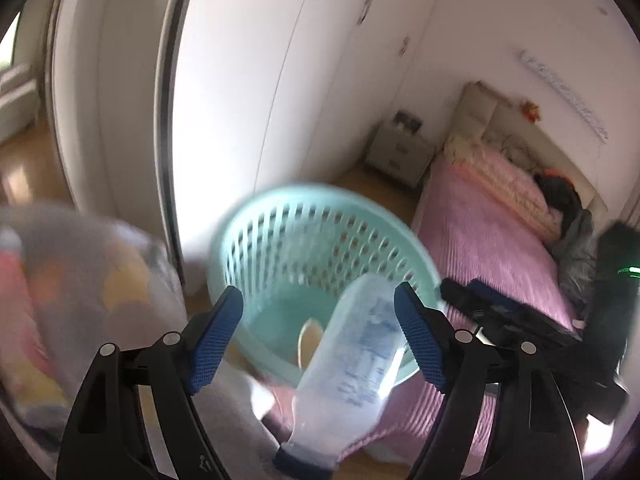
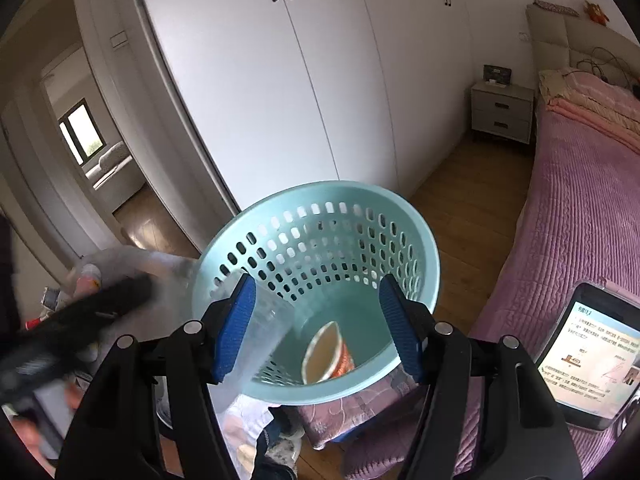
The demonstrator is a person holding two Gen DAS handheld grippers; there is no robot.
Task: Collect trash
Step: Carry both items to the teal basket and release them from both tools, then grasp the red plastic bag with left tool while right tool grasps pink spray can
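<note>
A mint-green perforated basket (image 1: 320, 216) (image 2: 320, 200) stands on the floor below both grippers. A paper cup (image 2: 326, 354) lies at its bottom; it also shows in the left wrist view (image 1: 306, 344). My left gripper (image 1: 318, 320) is open over the basket's near rim. A clear plastic bottle (image 1: 356, 364) with a blue cap is blurred between its fingers, cap toward the camera, touching neither pad. In the right wrist view the bottle (image 2: 260, 344) is a blurred streak by the left pad. My right gripper (image 2: 316, 328) is open and empty above the basket.
A clear plastic bag (image 1: 80, 292) of mixed items sits left of the basket. A bed with a pink cover (image 2: 580, 240) is on the right, with a phone (image 2: 588, 352) on it. White wardrobe doors (image 2: 280, 100) stand behind. A nightstand (image 2: 502, 112) is in the far corner.
</note>
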